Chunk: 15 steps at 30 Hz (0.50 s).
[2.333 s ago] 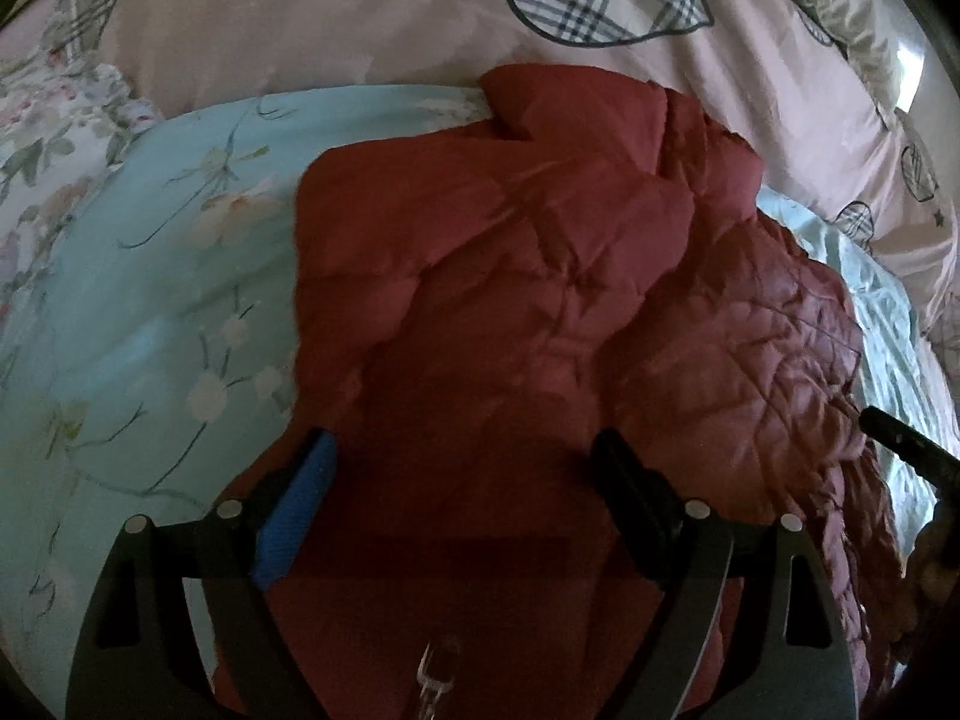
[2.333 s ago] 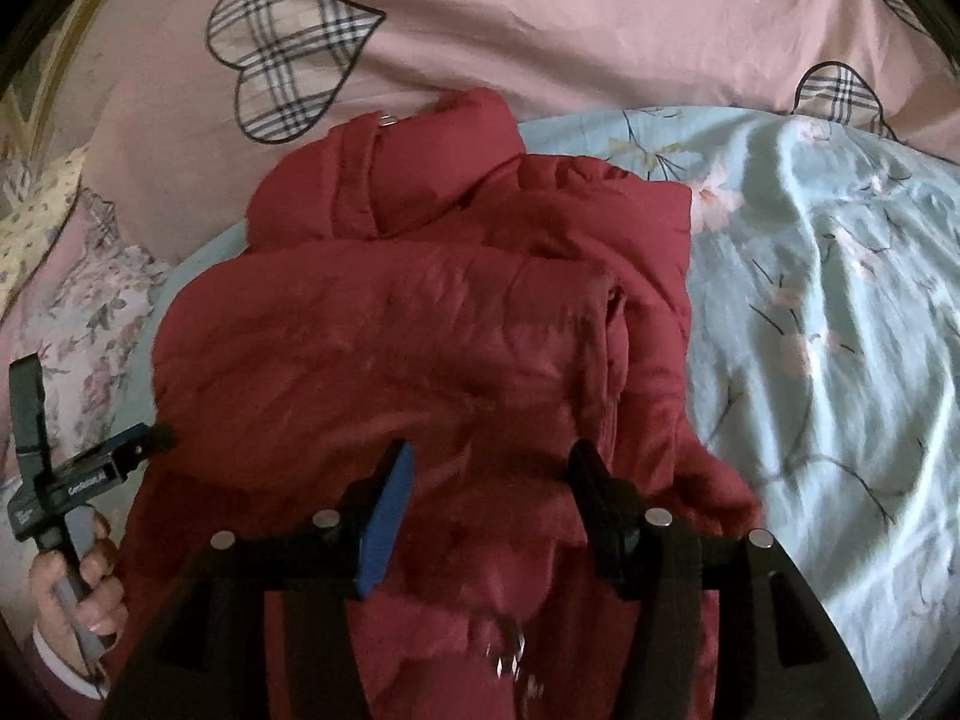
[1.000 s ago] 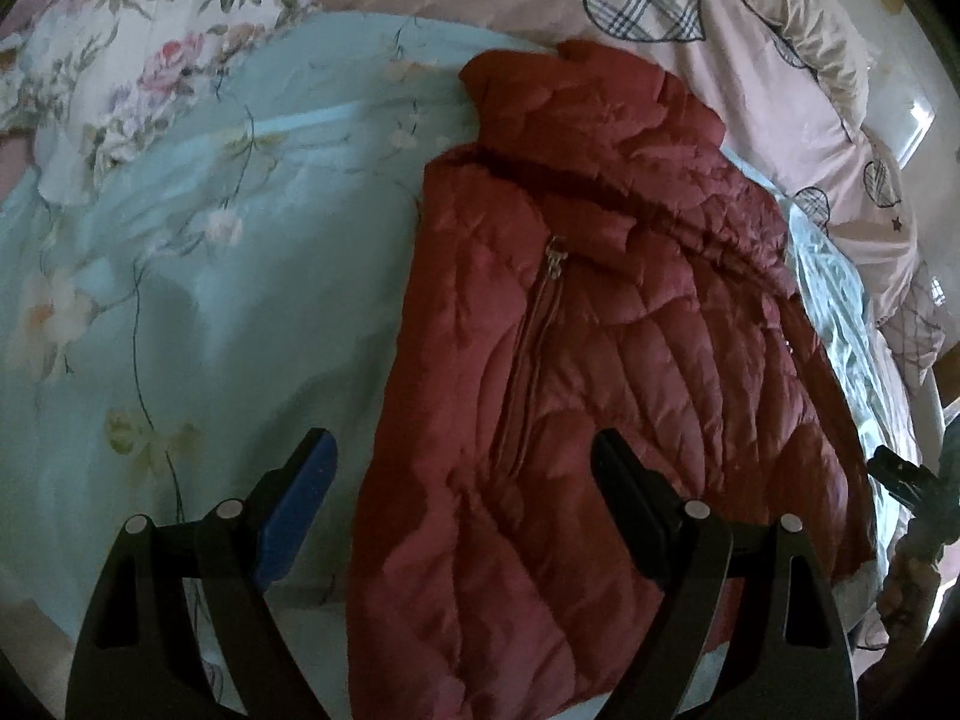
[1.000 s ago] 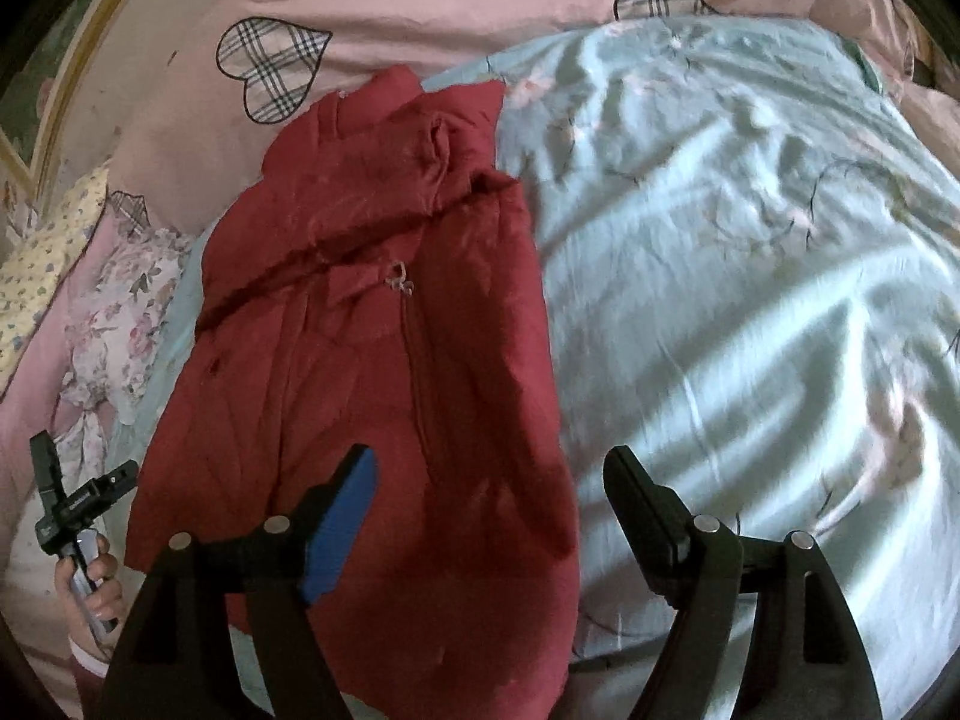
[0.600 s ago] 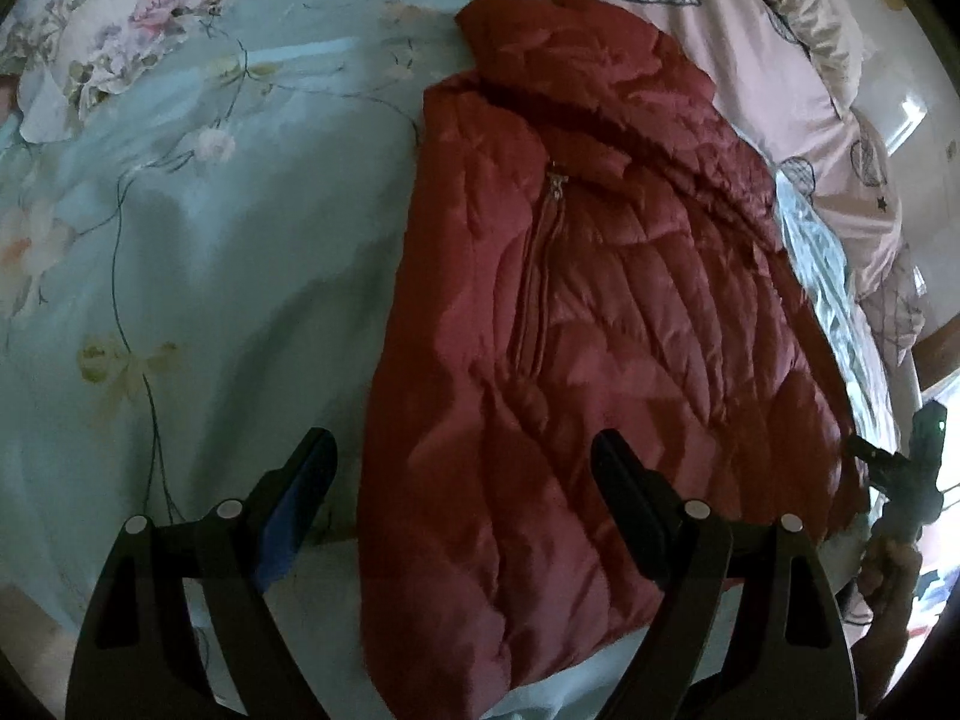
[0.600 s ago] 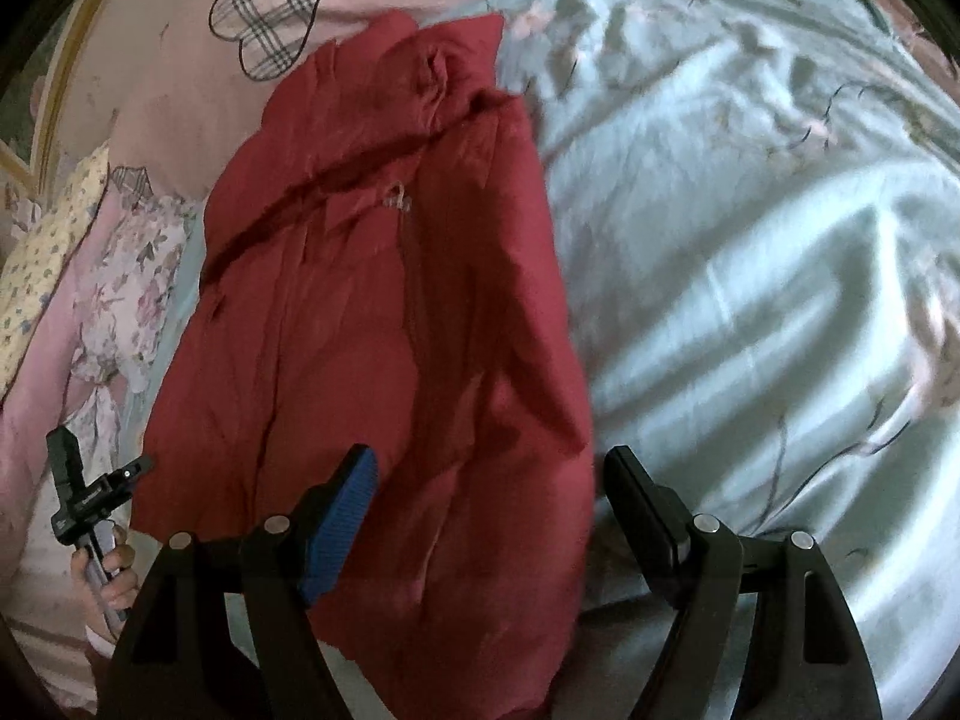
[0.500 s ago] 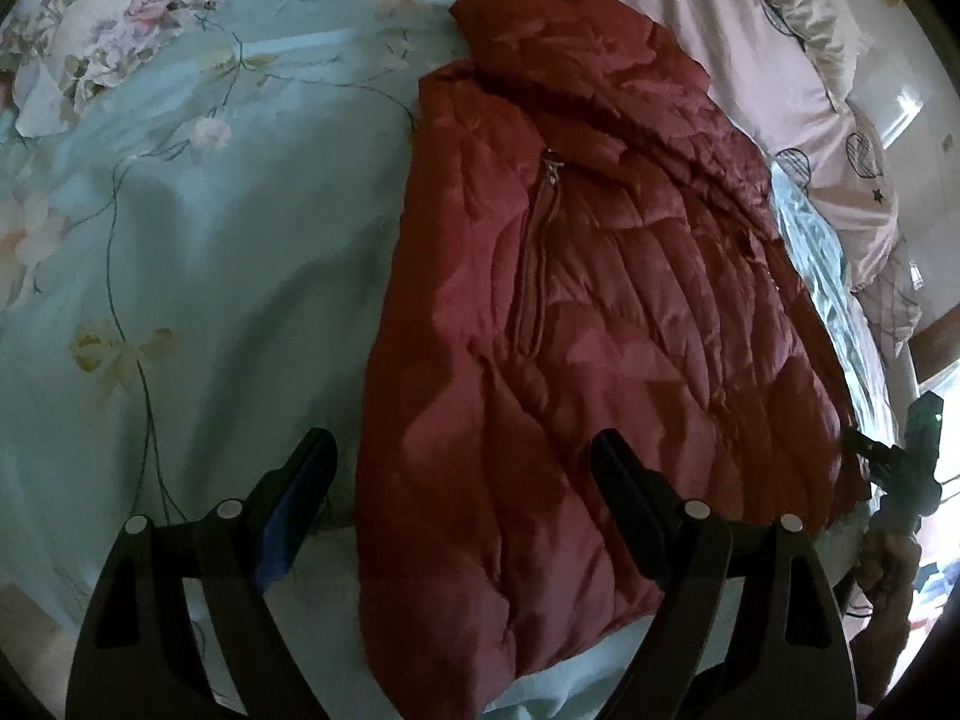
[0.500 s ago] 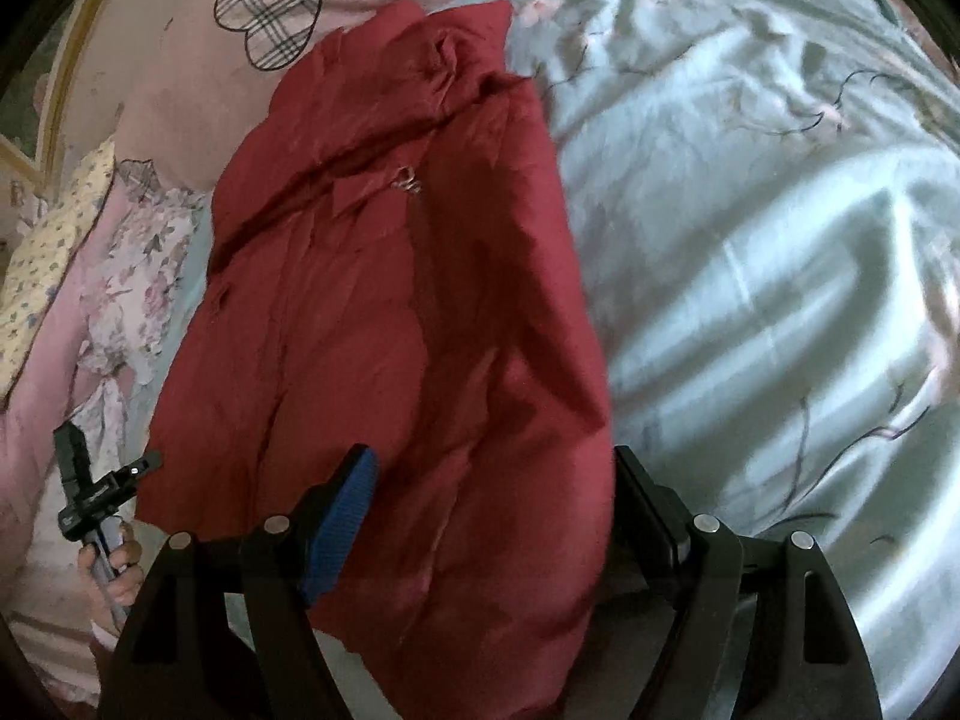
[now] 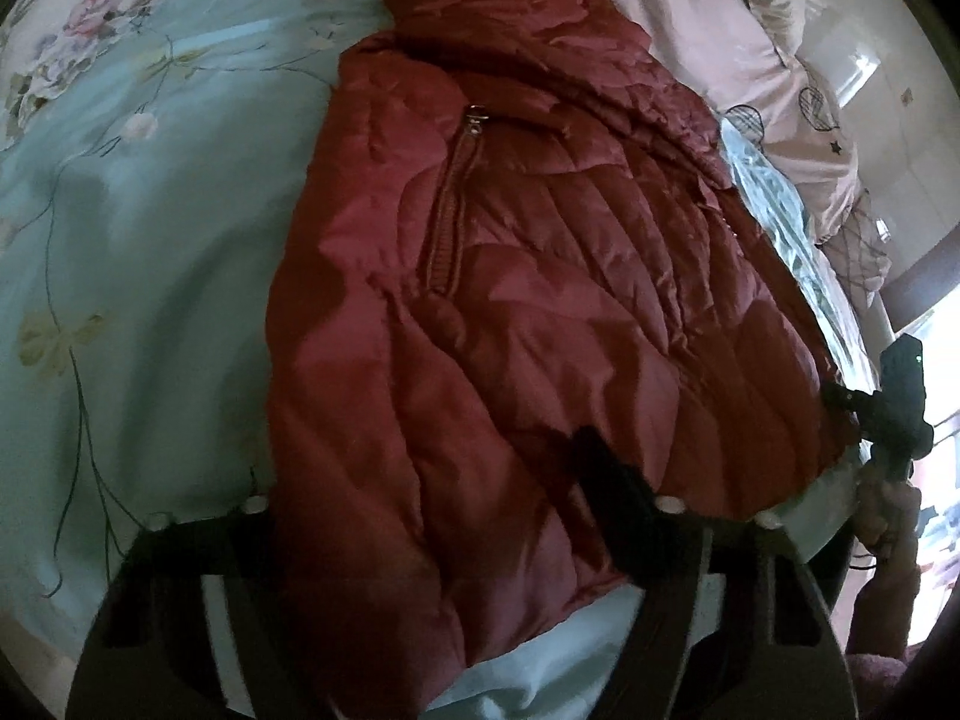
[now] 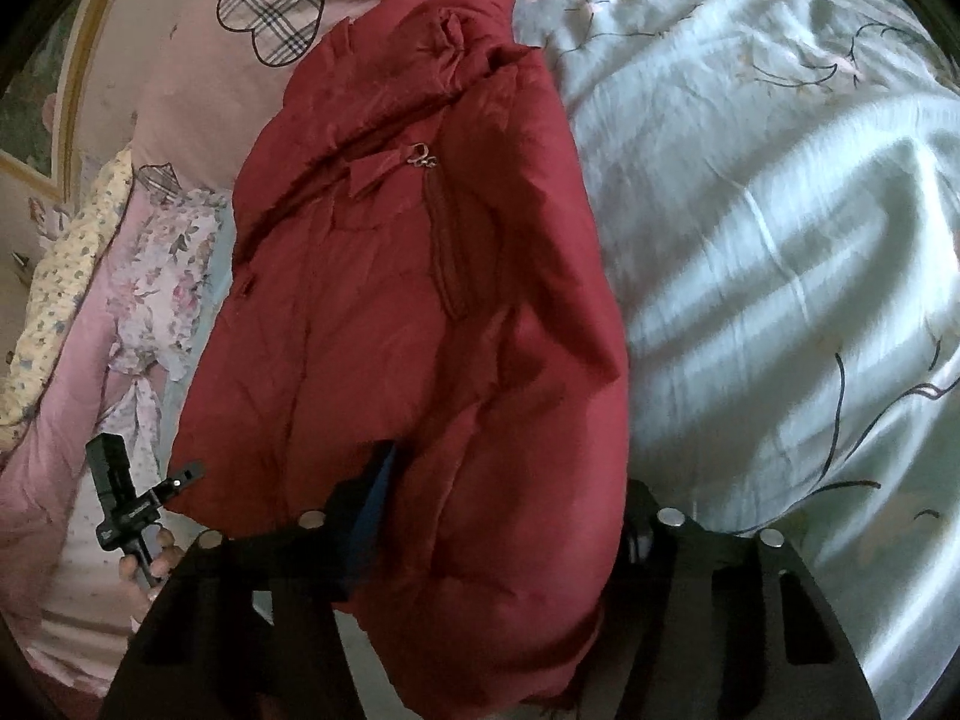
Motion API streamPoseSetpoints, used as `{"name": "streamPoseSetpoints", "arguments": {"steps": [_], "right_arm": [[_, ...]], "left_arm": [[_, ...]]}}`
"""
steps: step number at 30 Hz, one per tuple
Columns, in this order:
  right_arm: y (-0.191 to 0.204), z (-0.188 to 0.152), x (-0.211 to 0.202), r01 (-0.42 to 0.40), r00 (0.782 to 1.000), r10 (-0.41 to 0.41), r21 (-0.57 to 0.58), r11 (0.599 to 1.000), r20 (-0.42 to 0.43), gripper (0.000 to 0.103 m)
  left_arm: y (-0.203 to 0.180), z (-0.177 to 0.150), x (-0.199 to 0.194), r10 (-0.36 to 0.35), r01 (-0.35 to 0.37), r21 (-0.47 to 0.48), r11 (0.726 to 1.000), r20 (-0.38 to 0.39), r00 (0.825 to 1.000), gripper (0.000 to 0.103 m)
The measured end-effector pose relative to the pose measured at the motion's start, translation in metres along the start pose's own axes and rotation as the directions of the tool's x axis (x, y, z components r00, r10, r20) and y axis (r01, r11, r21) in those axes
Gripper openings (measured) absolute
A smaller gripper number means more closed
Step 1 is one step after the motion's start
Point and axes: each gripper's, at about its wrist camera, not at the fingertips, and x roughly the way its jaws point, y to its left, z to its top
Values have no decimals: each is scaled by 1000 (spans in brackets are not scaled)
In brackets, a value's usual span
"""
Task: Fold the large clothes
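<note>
A dark red quilted jacket (image 9: 510,276) lies lengthwise on a light blue floral bedsheet (image 9: 138,228), collar at the far end, zip pull near the chest. It also shows in the right wrist view (image 10: 420,324). My left gripper (image 9: 438,480) is open, its jaws astride the jacket's near hem; the left finger is hidden under the fabric. My right gripper (image 10: 510,498) is open, its jaws astride the hem's other corner, the blue finger pad (image 10: 375,498) against the fabric. Neither is closed on the cloth.
Pink bedding with plaid hearts (image 10: 270,6) lies beyond the collar. A floral pillow (image 10: 162,264) sits at the jacket's side. The light blue sheet (image 10: 780,240) spreads wide to the right. Each view shows the other hand-held gripper at its edge (image 9: 894,408).
Both grippers have pulled back from the folded-up jacket to its near hem. The jacket now lies stretched out long, and the hem fabric sits between both pairs of open jaws.
</note>
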Motion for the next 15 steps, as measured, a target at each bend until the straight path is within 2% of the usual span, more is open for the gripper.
{"name": "streamPoseSetpoints", "arguments": {"steps": [1,2,4,9,15], "right_arm": [[0,-1,-1,0,1000,0,0,1000,2,48],[-1,-1,-2,-3,1000,3,2,1000,4,46],[0,-3,-4,-10,1000,10,-2,1000,11,36],[8,-5,-12,-26,999,27,-28,999,33,29],[12,-9,-23,-64,997,67,-66,996,46,26]], "left_arm": [[-1,0,-1,1,-1,6,1000,5,1000,50],[-1,0,-2,4,-4,8,1000,10,1000,46],[-1,0,-4,0,0,4,1000,21,1000,31],[-6,-1,-13,4,-5,25,1000,52,999,22],[-12,0,-23,4,-7,47,999,66,998,19]]}}
